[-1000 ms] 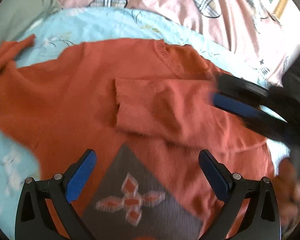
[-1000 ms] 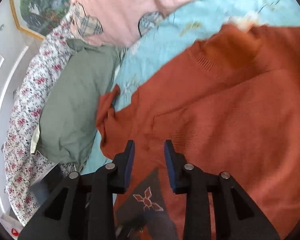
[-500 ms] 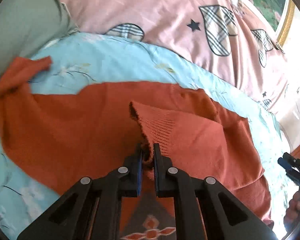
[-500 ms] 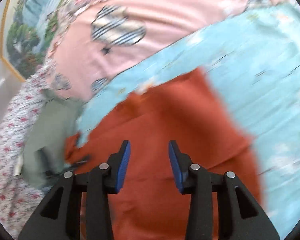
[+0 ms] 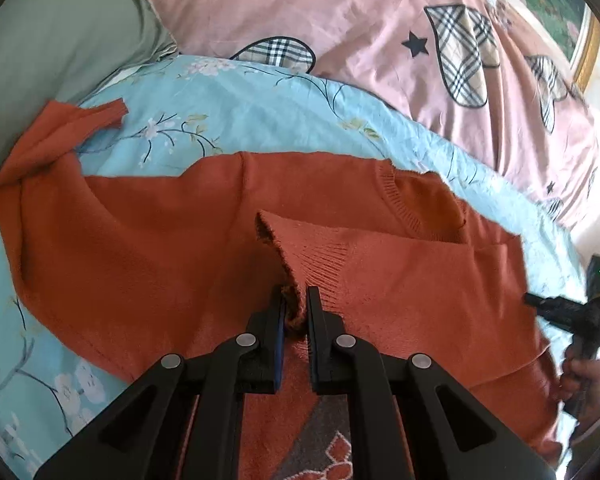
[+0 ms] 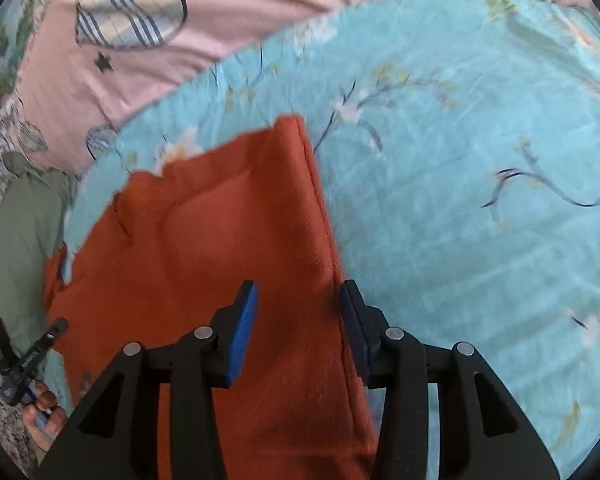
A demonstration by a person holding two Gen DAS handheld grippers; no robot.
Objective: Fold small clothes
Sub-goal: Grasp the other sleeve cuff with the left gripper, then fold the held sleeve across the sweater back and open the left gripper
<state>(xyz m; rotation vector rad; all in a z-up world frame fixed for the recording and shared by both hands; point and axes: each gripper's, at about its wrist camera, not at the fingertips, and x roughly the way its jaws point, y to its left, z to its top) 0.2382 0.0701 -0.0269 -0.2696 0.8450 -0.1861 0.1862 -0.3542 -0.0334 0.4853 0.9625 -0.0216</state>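
Note:
An orange knit sweater (image 5: 148, 248) lies spread on the light blue floral sheet (image 5: 236, 108). One sleeve is folded across its chest, and my left gripper (image 5: 294, 312) is shut on that sleeve's ribbed cuff (image 5: 296, 256), holding it slightly raised. The other sleeve (image 5: 60, 128) trails toward the upper left. In the right wrist view my right gripper (image 6: 298, 320) is open and empty over the sweater's right side edge (image 6: 320, 208), fingers either side of the fold. The sweater's grey patch with orange pattern (image 5: 324, 436) shows below my left gripper.
A pink duvet (image 5: 380, 32) with plaid patches lies beyond the sheet. A green pillow (image 5: 48, 40) is at the left. The right gripper and the hand holding it (image 5: 580, 340) show at the right edge of the left wrist view.
My left gripper has shut on the folded sleeve's cuff and lifted it slightly. My right gripper has swung away to the sweater's right edge and opened wider.

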